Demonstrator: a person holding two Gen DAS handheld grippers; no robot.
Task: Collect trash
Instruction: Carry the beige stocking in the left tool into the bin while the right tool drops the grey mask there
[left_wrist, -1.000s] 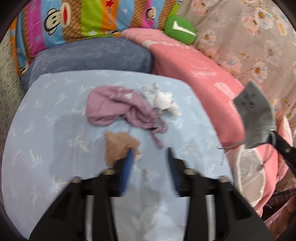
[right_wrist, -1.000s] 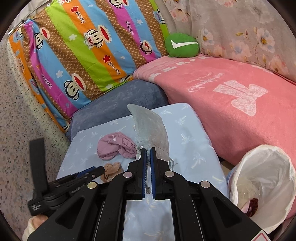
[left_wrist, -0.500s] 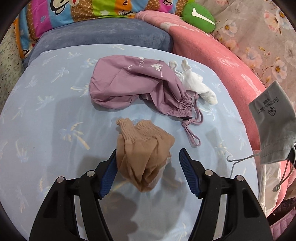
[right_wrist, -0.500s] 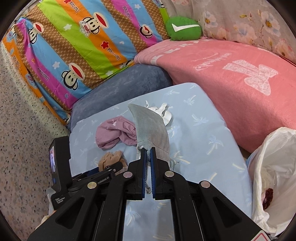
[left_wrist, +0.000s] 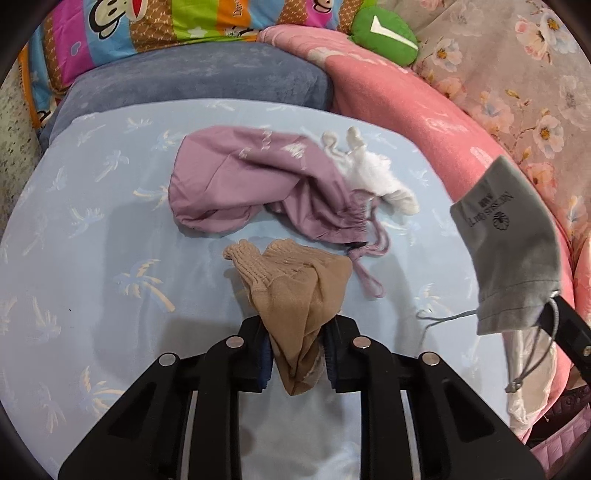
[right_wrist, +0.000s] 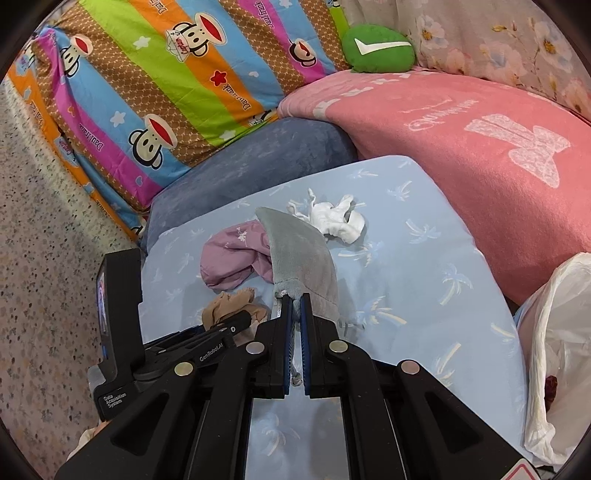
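A tan stocking lies bunched on the light-blue cushion, and my left gripper is closing on its near end, the pads pressing the fabric. Beyond it lie a mauve drawstring pouch and a crumpled white tissue. My right gripper is shut on the neck of a grey felt pouch, held up above the cushion; that grey pouch also hangs at the right of the left wrist view. The tan stocking and left gripper body show at lower left of the right wrist view.
A white plastic trash bag stands open at the cushion's right edge. Behind are a blue-grey pillow, a pink blanket, a striped monkey-print cushion and a green round cushion. Speckled floor lies at left.
My left gripper came down over the tan stocking and its jaws closed from wide apart onto the fabric. The right gripper drifted a little with the grey pouch still clamped.
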